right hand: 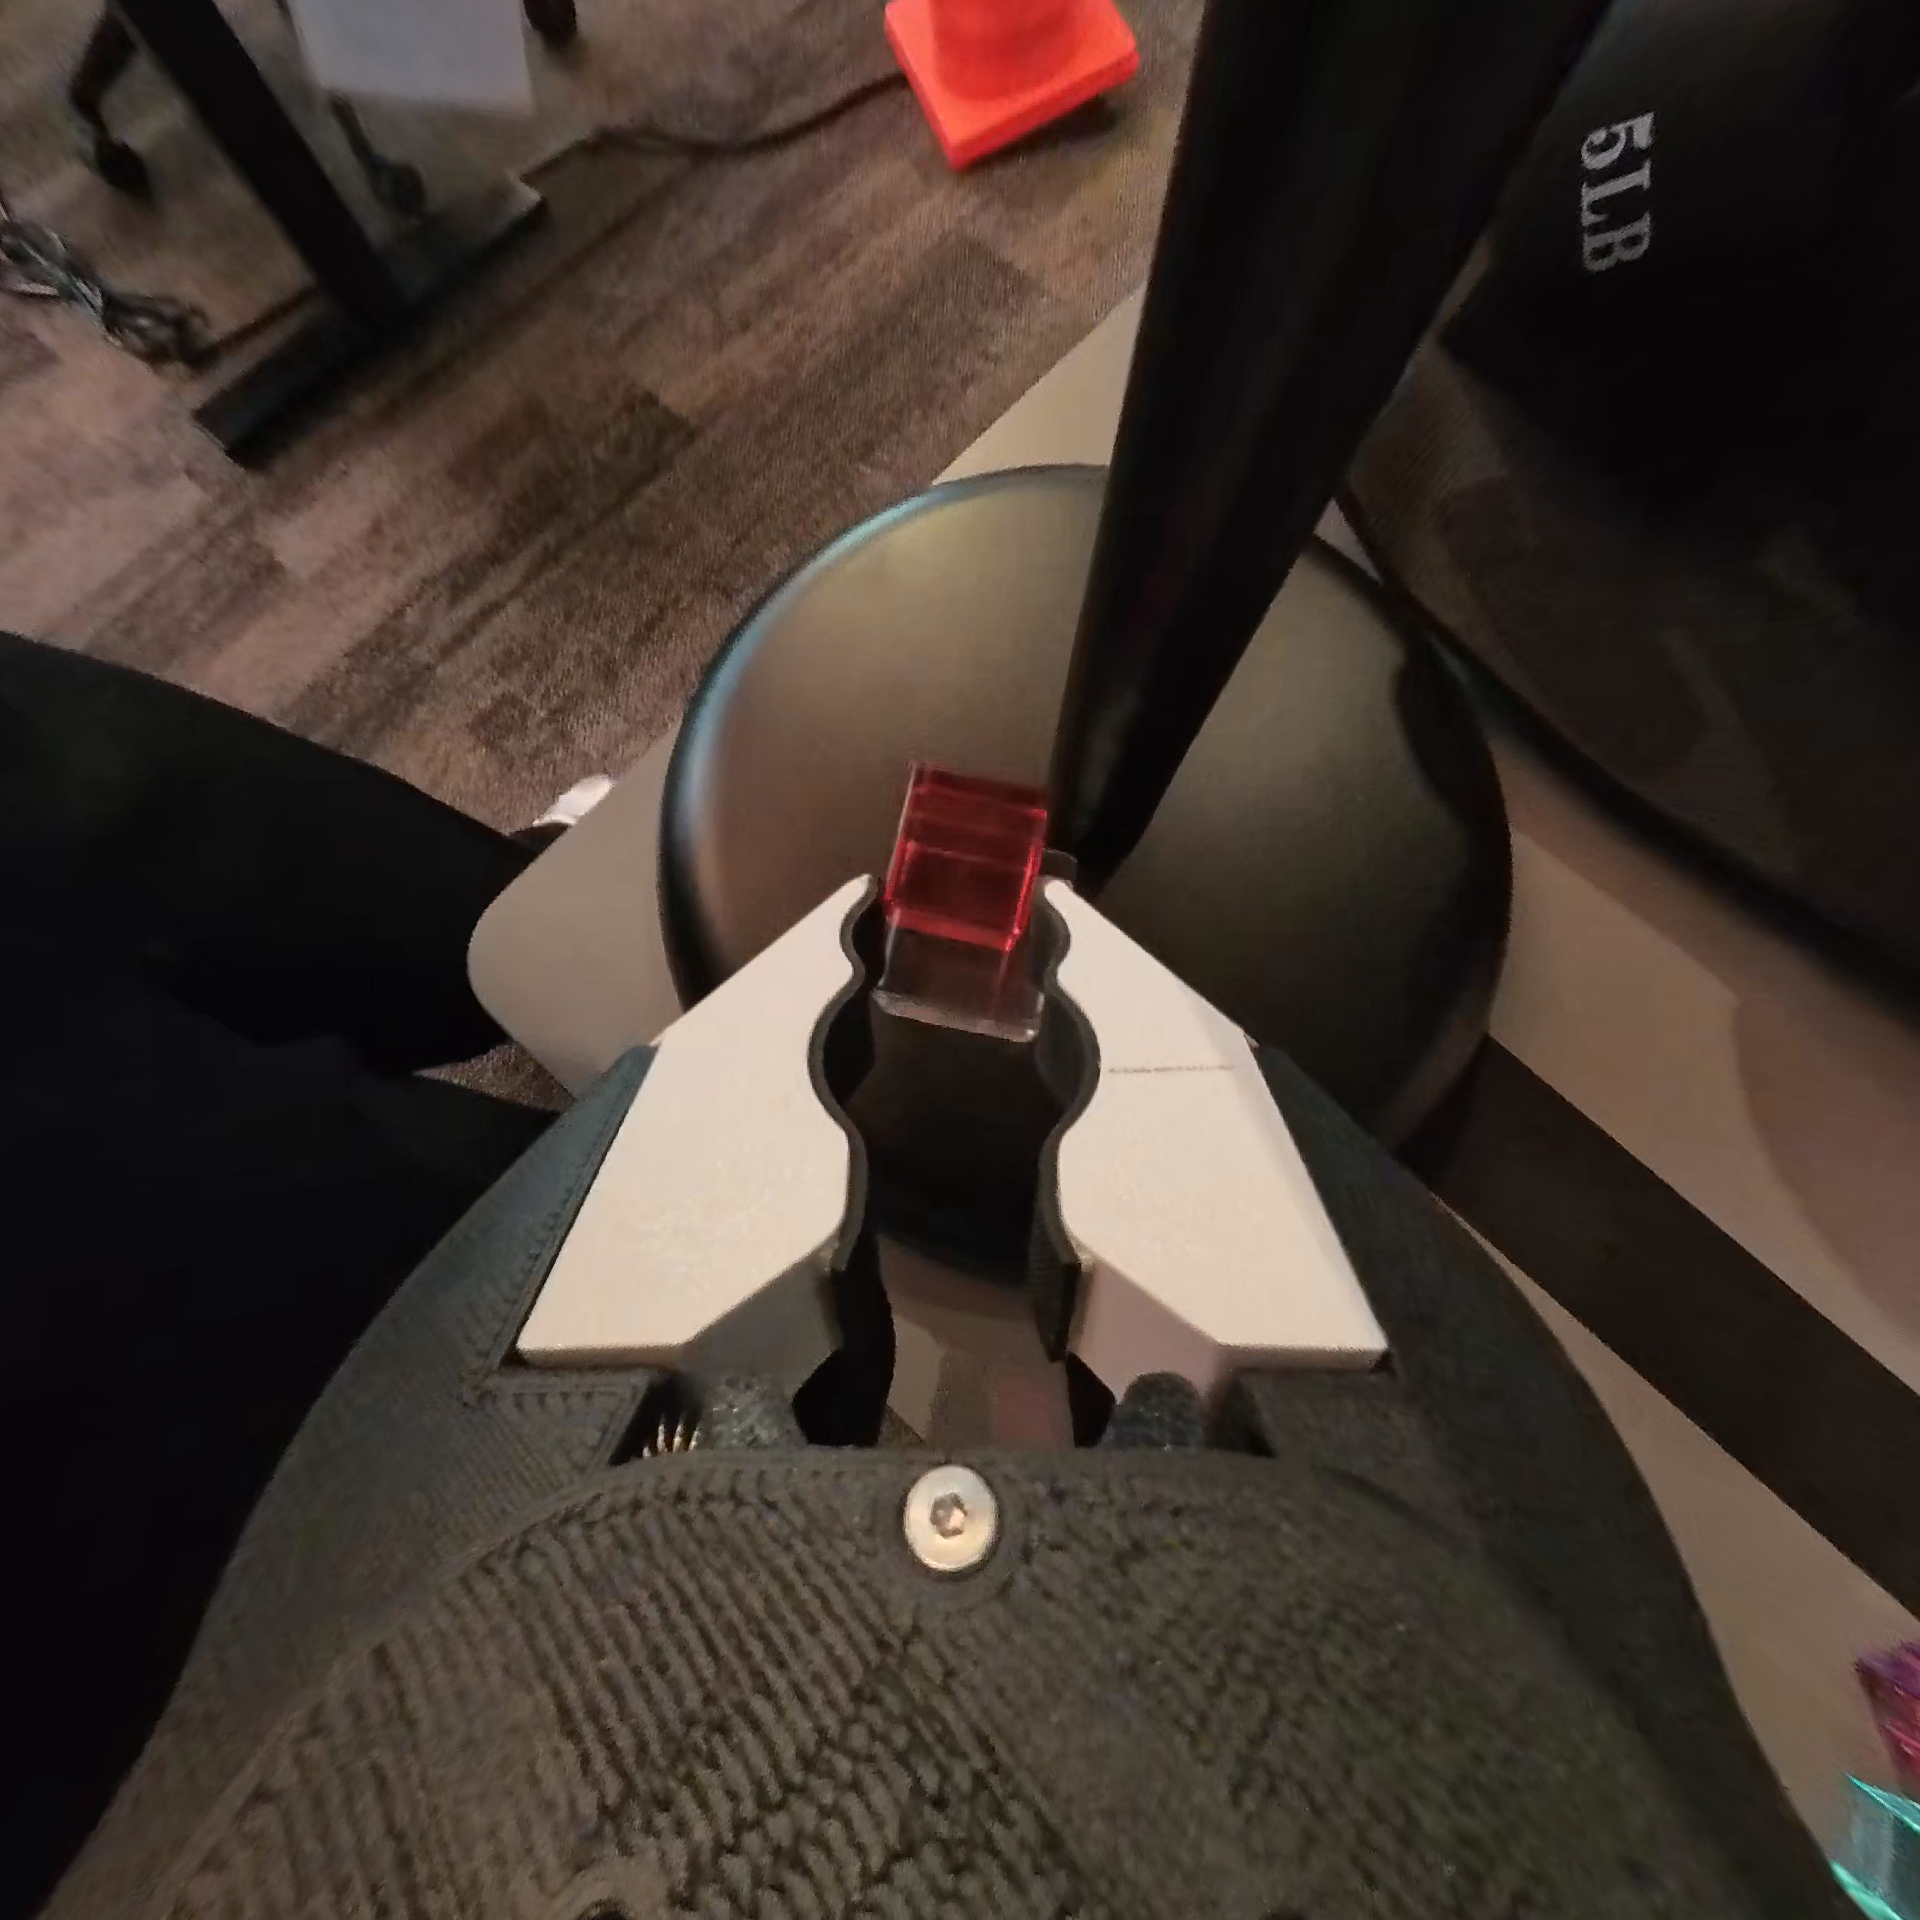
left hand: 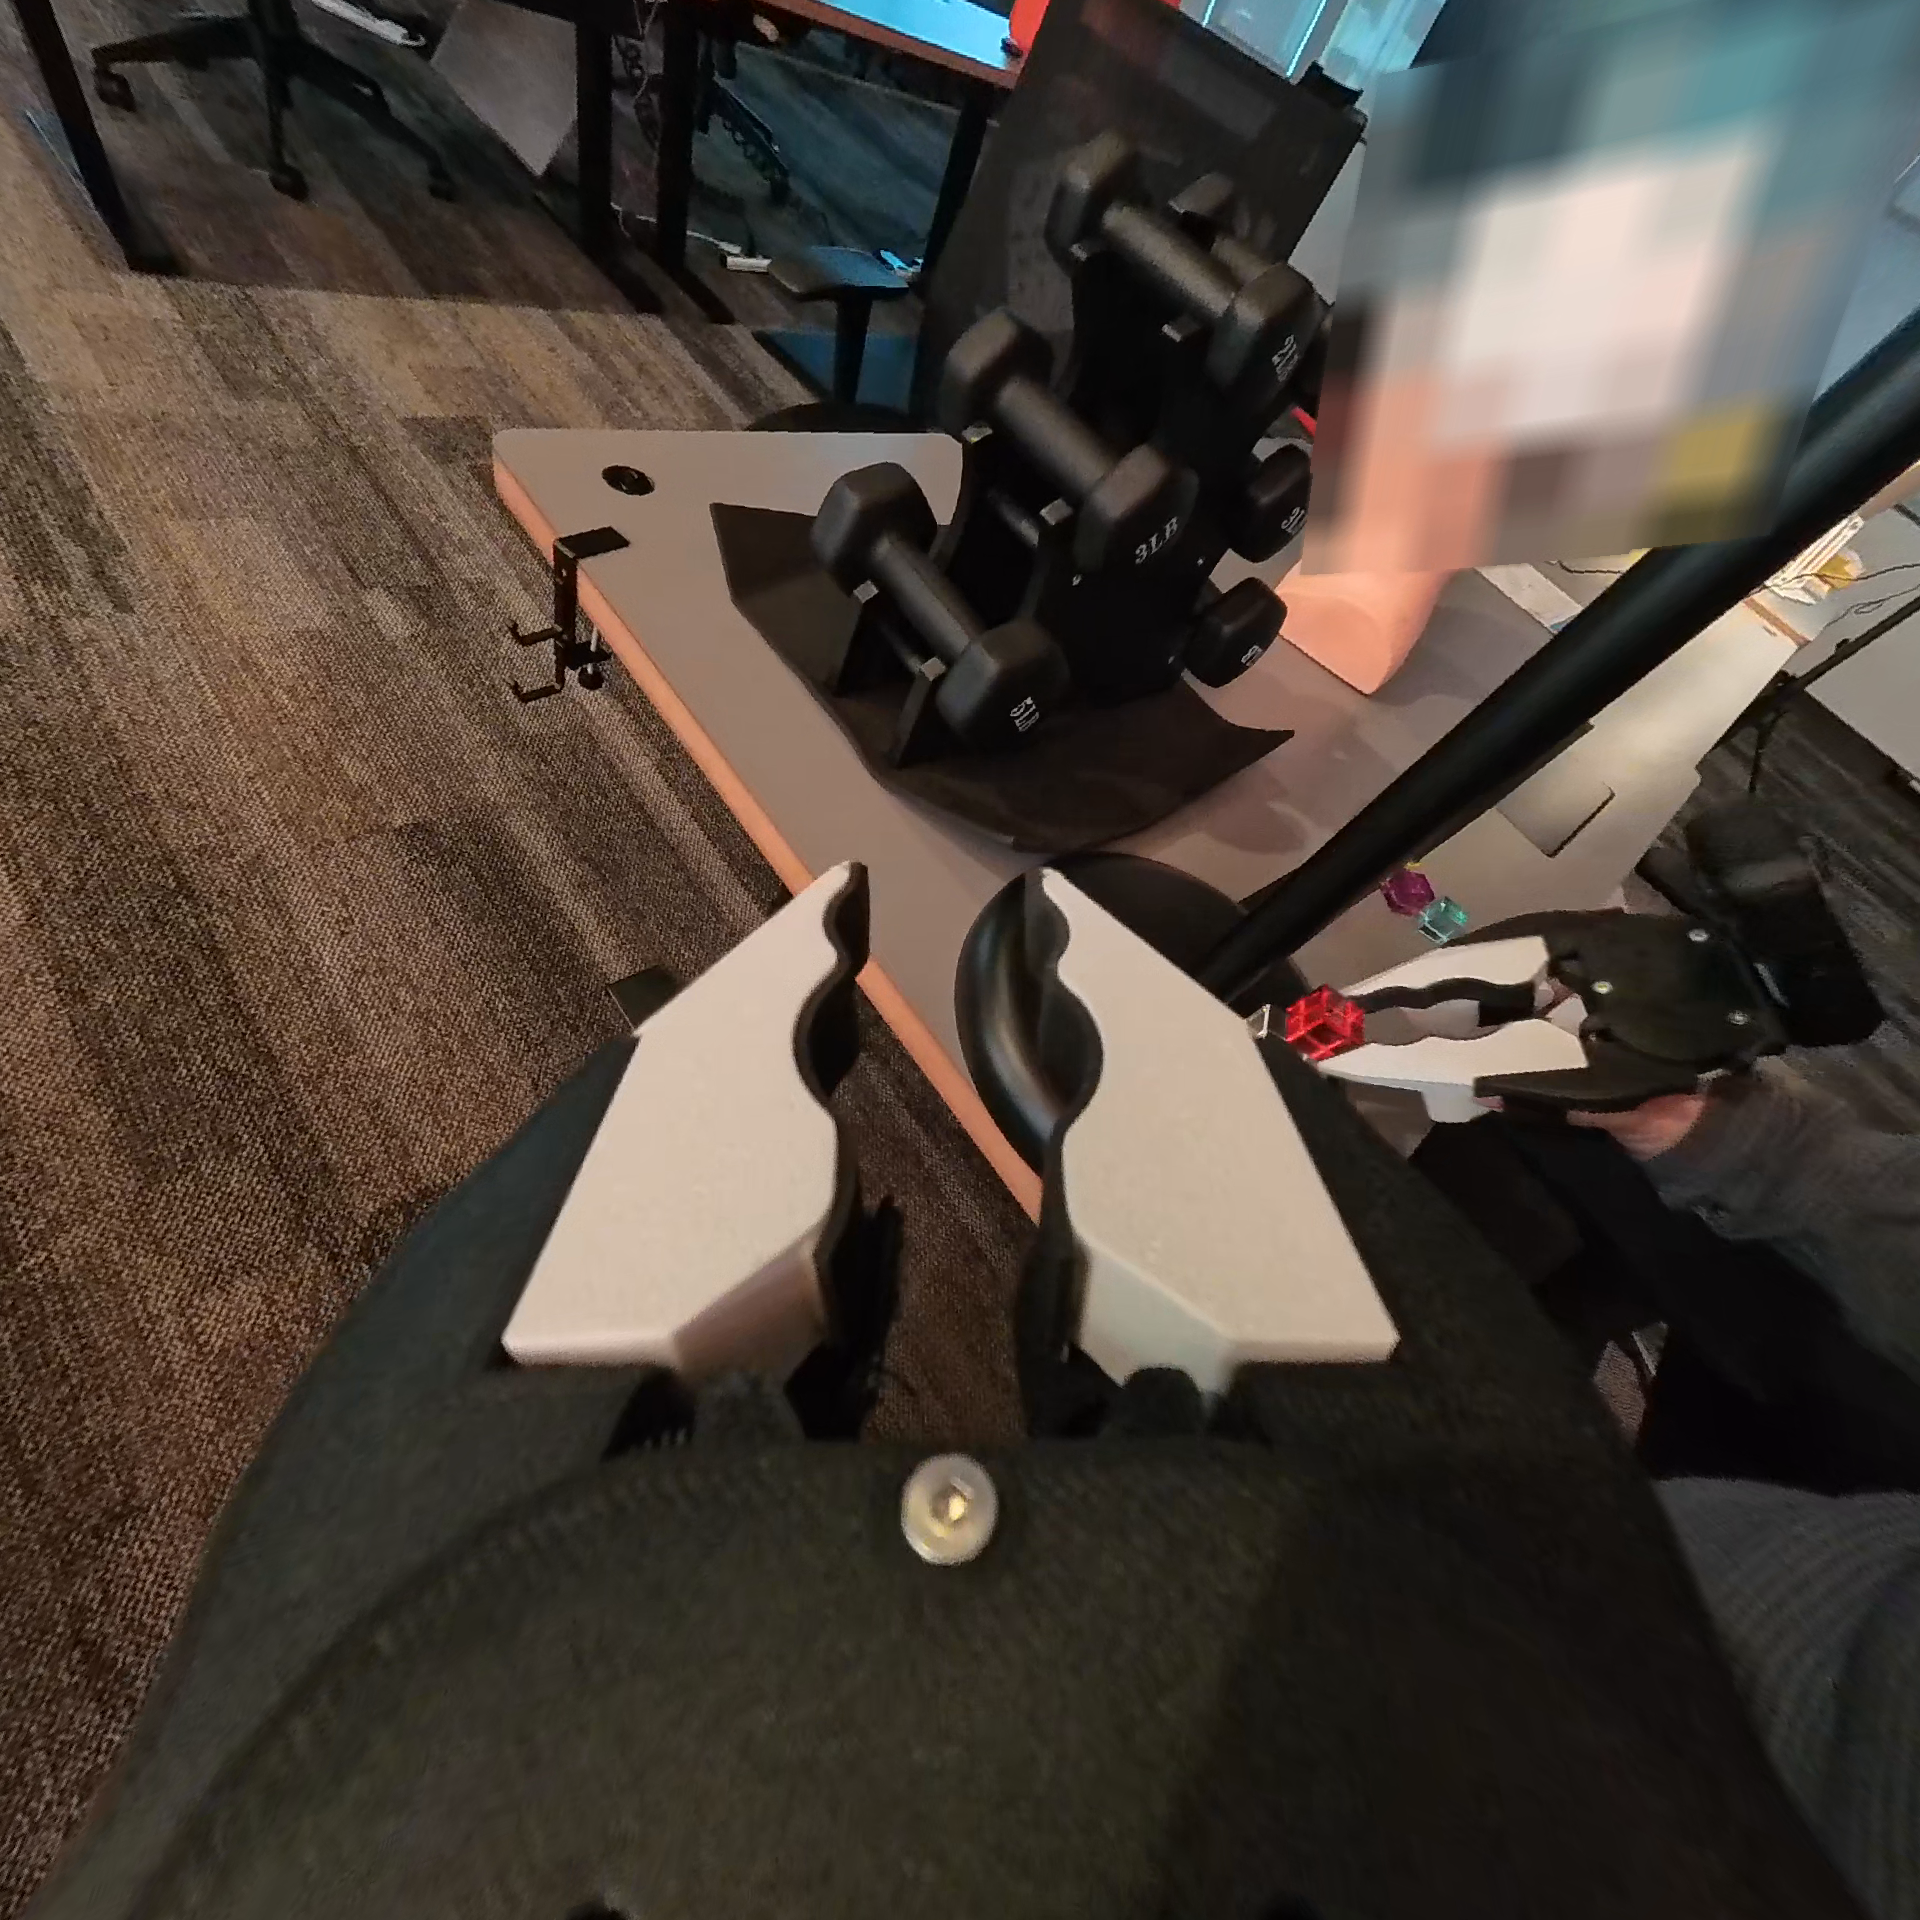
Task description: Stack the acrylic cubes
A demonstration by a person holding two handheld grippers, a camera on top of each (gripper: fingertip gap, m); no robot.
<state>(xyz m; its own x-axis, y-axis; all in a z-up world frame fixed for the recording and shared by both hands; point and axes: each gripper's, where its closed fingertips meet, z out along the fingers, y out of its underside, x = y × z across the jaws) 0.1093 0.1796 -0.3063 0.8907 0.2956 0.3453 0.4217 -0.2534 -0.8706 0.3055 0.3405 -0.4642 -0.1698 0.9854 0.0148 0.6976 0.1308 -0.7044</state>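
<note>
Black ribbed plastic forms the housing nearest each camera, with a silver screw set in its middle and two white wedge-shaped fingers with wavy black pads reaching forward. On the right gripper (right hand: 958, 914) those pads are clamped on a small red-and-clear see-through cube (right hand: 961, 883), which sticks out past the fingertips above a round black disc base (right hand: 790, 727) on the grey table (right hand: 1662, 1039). A black pole (right hand: 1195, 416) rises from that base just right of the cube.

Fingers of the left gripper (left hand: 940, 904) stand apart with nothing between them, poised over the orange-edged rim of the table (left hand: 727, 644), with brown patchwork carpet (left hand: 260, 727) below.

Only the left wrist view shows the black rack of hexagonal black dumbbells (left hand: 1060, 540) standing on a dark cloth mat (left hand: 1091, 779), each tier cradling one weight, and a black clamp hook (left hand: 566, 623) on the table edge. It also shows the right gripper from the side with the red cube at its tips, and a purple cube (left hand: 1405, 891) touching a pale teal cube (left hand: 1444, 920) on the table beyond. Only the right wrist view shows an orange traffic cone (right hand: 1008, 73) on the carpet.
</note>
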